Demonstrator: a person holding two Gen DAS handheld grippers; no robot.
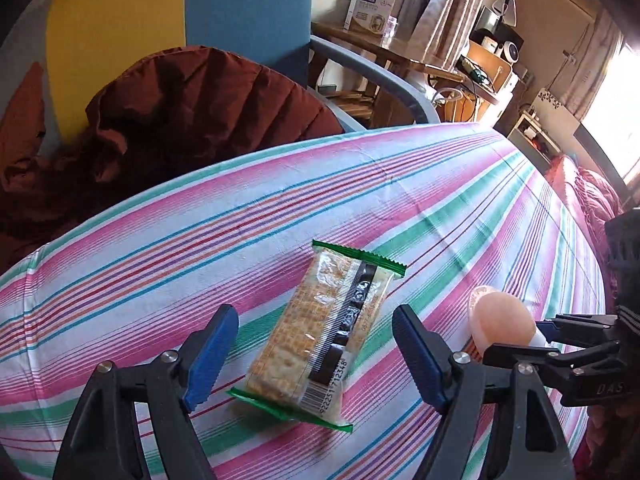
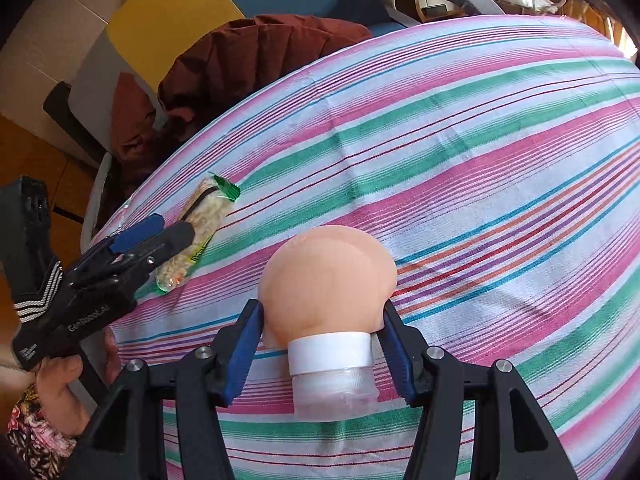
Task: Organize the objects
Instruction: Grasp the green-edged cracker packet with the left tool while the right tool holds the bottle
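Centrally, cracker packet [image 1: 320, 336] amid open cloth [image 1: 160, 240]

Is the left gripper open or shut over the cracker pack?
Open: the left gripper straddles the cracker pack, pads clear on both sides.

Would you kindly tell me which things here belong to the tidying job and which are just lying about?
Job:
- cracker packet, between the open left tongs
- peach-coloured bottle, gripped by the right tongs

Lying about:
- brown jacket
- white box
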